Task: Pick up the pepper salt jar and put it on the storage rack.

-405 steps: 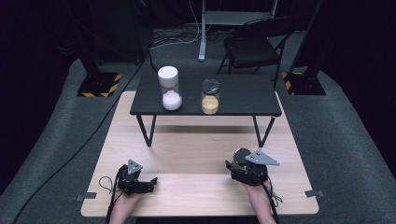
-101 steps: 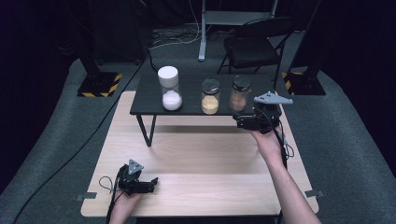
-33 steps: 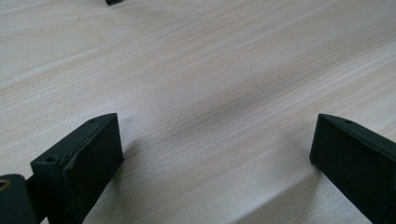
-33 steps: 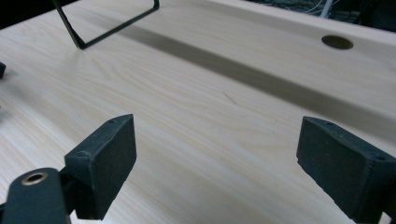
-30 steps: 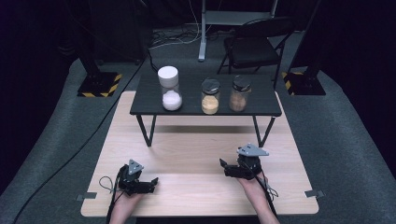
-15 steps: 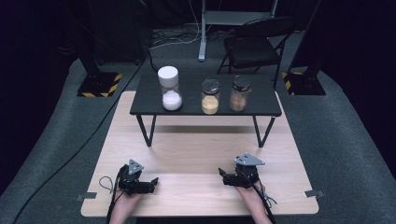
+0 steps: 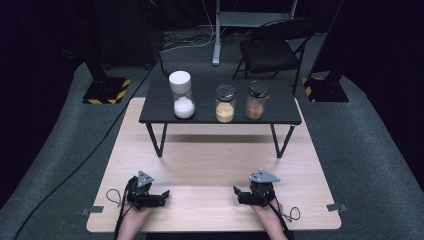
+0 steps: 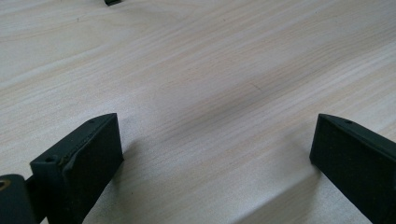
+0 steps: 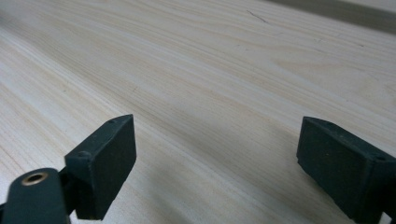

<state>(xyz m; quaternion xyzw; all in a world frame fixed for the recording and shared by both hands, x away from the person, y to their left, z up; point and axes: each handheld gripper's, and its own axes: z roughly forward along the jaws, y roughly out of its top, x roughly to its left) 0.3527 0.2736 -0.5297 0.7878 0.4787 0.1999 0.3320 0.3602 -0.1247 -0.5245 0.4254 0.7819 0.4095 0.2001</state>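
Each hand-held gripper, left (image 7: pixel 159 195) and right (image 7: pixel 239 193), rests on the tabletop (image 7: pixel 210 165), jaws apart, empty; three jars (image 7: pixel 225 103) stand far ahead.

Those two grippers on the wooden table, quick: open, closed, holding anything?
Left gripper: open, holding nothing.
Right gripper: open, holding nothing.

Both hands lie low and well apart, the left gripper (image 7: pixel 162 195) and the right gripper (image 7: pixel 237 192) pointing toward each other, each with its jaws spread wide and nothing between them.
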